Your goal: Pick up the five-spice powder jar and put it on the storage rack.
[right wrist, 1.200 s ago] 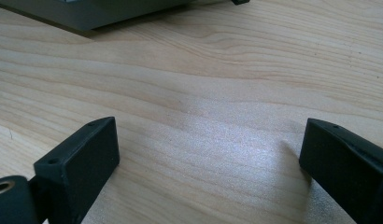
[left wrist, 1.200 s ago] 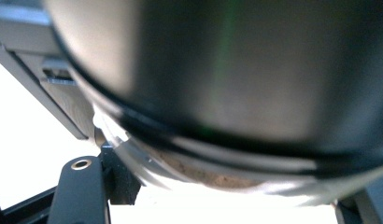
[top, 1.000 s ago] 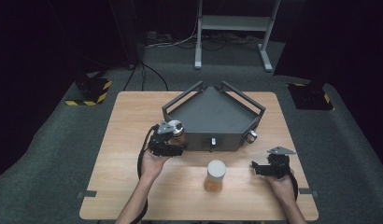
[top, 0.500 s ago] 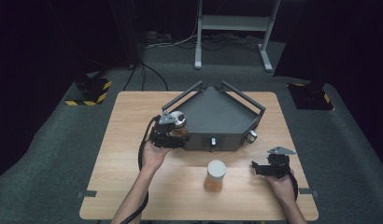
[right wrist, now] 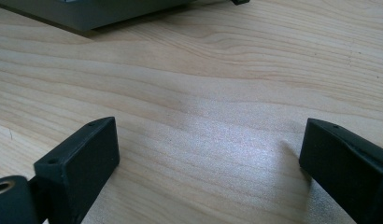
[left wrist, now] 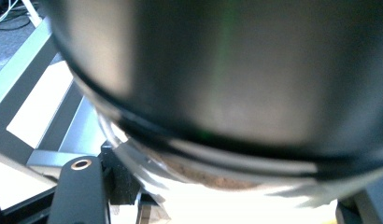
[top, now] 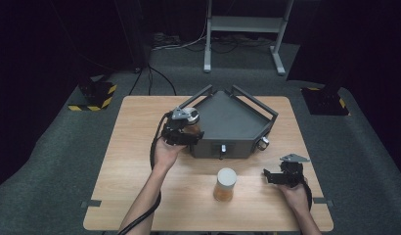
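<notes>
A glass jar with a silver lid and brown contents hangs at the left rim of the dark grey tray. My left gripper is shut on it. In the left gripper view the jar looms blurred just ahead, with one black finger at the lower left. A second jar, white-lidded with amber contents, stands on the table in front of the tray. At the front right my right gripper rests on the wood, open, with bare tabletop between its fingers.
The wooden table carries the five-sided tray with raised black rails and a latch on its front wall. On the dark floor behind stand a metal frame and yellow-black striped bases.
My left gripper has risen and moved toward the tray's left rim with the jar in it. The right gripper and the white-lidded jar have stayed put.
</notes>
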Motion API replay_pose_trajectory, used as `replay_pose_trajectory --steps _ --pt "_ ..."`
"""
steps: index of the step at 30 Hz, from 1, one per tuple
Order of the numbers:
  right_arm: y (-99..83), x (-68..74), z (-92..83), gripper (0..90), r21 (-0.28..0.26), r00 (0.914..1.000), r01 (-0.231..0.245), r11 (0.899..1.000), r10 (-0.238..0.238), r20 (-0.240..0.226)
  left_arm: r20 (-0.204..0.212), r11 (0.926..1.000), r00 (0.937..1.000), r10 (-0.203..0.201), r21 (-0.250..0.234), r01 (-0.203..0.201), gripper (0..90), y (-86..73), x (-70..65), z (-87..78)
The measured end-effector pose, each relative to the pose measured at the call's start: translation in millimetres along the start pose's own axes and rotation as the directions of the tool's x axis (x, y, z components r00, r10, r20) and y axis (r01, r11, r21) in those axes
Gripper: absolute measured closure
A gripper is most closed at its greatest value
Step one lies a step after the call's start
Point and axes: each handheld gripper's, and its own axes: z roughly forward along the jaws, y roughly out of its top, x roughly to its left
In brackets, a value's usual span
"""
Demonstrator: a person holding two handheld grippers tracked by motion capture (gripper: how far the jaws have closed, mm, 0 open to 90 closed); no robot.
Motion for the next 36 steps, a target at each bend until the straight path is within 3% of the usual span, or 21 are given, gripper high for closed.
replay_pose_trajectory --steps 18,27,36 --pt "0.0 0.2 -0.2 5.0 0.0 1.0 -0.001 1.0 0.001 0.001 -0.058 0.9997 0.998 -0.024 0.004 0.024 31.3 15.1 -3.9 28.9" --pt "0.0 0.2 -0.2 5.0 0.0 1.0 -0.001 1.0 0.001 0.001 -0.065 0.9994 0.9973 -0.034 0.008 0.034 31.3 16.3 -4.7 41.6" --pt "0.0 0.2 -0.2 5.1 0.0 1.0 -0.001 1.0 0.001 0.002 -0.08 0.9995 0.9966 -0.019 0.024 0.021 31.3 16.5 -8.0 52.7"
